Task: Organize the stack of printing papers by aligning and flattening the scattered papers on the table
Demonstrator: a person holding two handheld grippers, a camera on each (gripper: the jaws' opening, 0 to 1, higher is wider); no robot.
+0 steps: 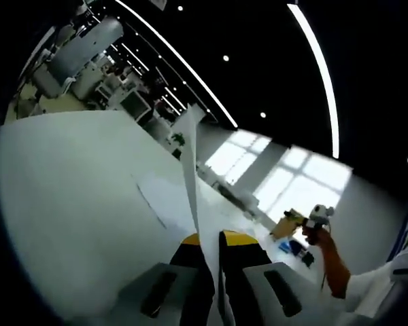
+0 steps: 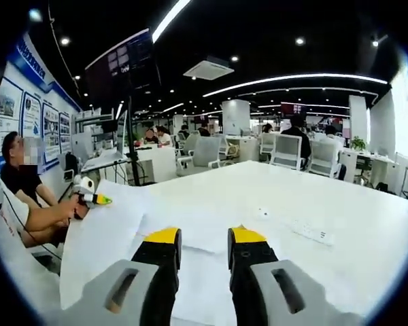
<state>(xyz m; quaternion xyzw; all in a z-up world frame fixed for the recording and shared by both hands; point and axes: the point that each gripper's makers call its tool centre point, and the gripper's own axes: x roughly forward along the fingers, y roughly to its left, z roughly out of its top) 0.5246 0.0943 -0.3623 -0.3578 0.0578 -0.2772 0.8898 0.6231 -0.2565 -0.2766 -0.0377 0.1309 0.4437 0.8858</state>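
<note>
White paper sheets (image 1: 170,197) lay spread on the pale worktop (image 1: 68,204), and one sheet (image 1: 190,156) stood up on edge, pinched between the yellow-tipped jaws of the left tongs (image 1: 209,239) — the jaws were closed on it, the sheet rising from the gap and curving away toward the far side of the worktop. The left gripper view was rolled hard over, so ceiling light strips ran diagonally and the windows sat low on the right. At that side the right tongs (image 1: 311,219) showed, held in a person's hand (image 1: 319,238) with the forearm reaching up from a white sleeve.

In the right gripper view the right tongs (image 2: 205,238) hung level above the near edge of the worktop (image 2: 367,224), jaws apart with a clear gap and nothing between them. Under and ahead of them lay overlapping sheets (image 2: 204,238), and a larger sheet (image 2: 102,238) reached toward the worktop's left edge. There the left tongs (image 2: 95,198) appeared, gripped by a hand (image 2: 76,207) on a bent arm coming from the left. A white power strip (image 2: 313,234) lay toward the right side of the worktop.

Posters on the left wall carried writing too small to read — no brand or label could be made out.
</note>
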